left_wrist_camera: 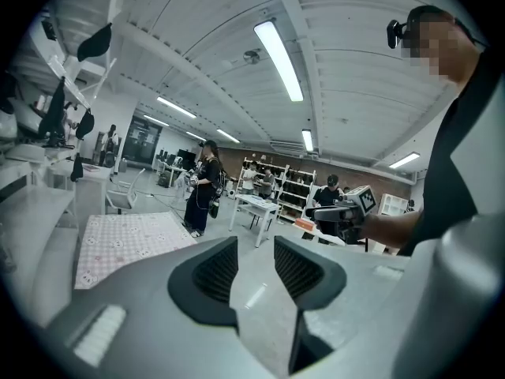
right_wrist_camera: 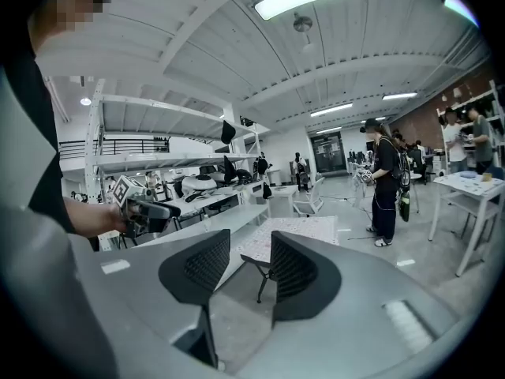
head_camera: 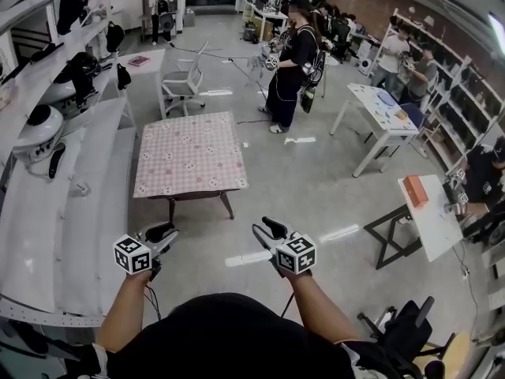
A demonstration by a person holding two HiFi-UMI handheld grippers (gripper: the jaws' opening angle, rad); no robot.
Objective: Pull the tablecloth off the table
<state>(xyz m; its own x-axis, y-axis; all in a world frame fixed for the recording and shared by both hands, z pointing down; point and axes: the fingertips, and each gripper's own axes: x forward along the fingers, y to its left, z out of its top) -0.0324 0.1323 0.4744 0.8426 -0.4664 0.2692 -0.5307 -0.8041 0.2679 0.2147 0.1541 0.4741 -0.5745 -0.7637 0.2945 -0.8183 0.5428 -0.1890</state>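
Note:
A pink checked tablecloth [head_camera: 189,154] covers a low table [head_camera: 227,204] a few steps ahead of me on the grey floor. It also shows as a pale patterned sheet, the tablecloth [left_wrist_camera: 122,241], at lower left in the left gripper view, and as the tablecloth [right_wrist_camera: 296,231] past the jaws in the right gripper view. My left gripper [head_camera: 163,234] is held low at left, well short of the table, open and empty. My right gripper [head_camera: 267,230] is held at the same height, also open and empty. Both are apart from the cloth.
Long white shelving [head_camera: 79,180] with helmets runs along the left. A white chair [head_camera: 183,81] stands beyond the table. A person in black [head_camera: 293,61] stands past the table at right. White desks [head_camera: 383,121] and a small table [head_camera: 426,215] sit at right.

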